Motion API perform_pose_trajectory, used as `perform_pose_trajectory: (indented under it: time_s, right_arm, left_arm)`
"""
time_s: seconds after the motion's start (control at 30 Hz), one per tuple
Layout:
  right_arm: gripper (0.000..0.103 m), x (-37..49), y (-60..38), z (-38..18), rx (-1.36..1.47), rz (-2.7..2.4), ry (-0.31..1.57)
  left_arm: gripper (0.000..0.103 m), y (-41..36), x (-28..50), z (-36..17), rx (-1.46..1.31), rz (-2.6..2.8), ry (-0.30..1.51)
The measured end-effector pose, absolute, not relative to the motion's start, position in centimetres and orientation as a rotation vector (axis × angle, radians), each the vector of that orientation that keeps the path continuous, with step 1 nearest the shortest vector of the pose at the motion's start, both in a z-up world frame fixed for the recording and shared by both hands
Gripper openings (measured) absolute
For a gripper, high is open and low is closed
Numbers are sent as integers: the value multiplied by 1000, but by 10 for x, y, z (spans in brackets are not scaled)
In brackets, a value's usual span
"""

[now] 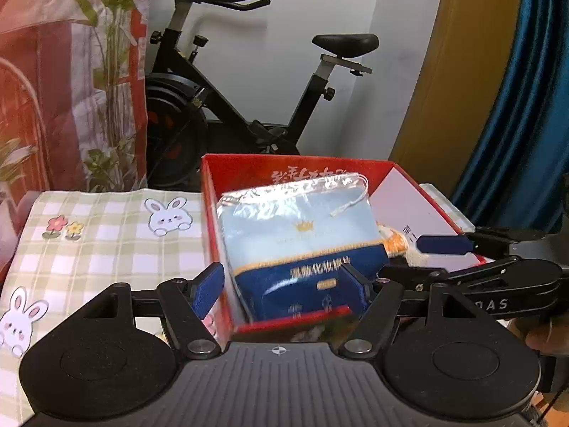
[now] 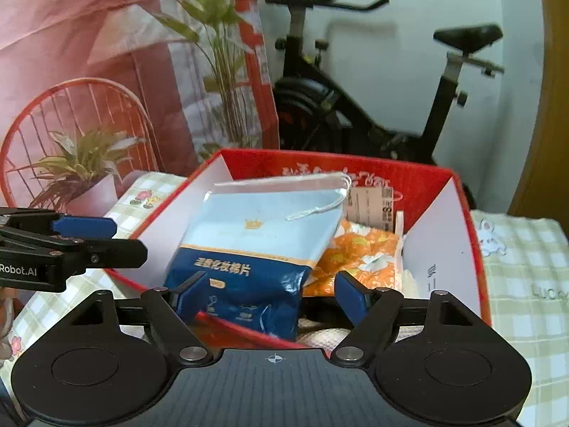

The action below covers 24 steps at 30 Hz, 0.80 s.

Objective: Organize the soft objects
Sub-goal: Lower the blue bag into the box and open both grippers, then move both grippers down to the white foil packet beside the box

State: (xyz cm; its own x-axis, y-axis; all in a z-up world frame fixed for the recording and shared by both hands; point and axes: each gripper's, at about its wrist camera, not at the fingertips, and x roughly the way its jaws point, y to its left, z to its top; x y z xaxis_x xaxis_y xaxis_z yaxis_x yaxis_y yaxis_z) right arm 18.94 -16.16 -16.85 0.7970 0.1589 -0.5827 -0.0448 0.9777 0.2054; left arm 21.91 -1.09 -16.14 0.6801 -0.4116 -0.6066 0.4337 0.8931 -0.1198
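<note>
A red box (image 2: 419,178) with white inner walls sits on a checked cloth (image 1: 106,235) printed with rabbits. Inside the box, a blue and pale-blue pouch (image 2: 256,245) stands tilted against its near wall, with a clear top and a white drawstring. Beside the pouch, deeper in the box, lies an orange flowered packet (image 2: 359,259), and behind that a paper tag with print too small to read. Something cream and knitted shows at the box's near corner, mostly hidden by the gripper.

The left gripper (image 1: 281,284) hangs at the box's near edge, jaws wide apart, gripping nothing. The right gripper (image 2: 270,291) is likewise spread wide and empty, just short of the pouch.

Behind the box, an exercise bike (image 1: 227,106) is partly blurred.
</note>
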Motion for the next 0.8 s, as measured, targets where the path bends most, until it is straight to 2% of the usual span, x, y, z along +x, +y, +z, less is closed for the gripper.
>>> perform_pose_trajectory:
  time_s: [0.47,0.8]
  right_arm:
    - [76,112,-129,-186,225,98,554]
    - [72,87,-107,-233,253,150,683]
  left_arm:
    - [73,42,161,-201,5,-445,791]
    - [72,57,135,-251,-61,-439,896]
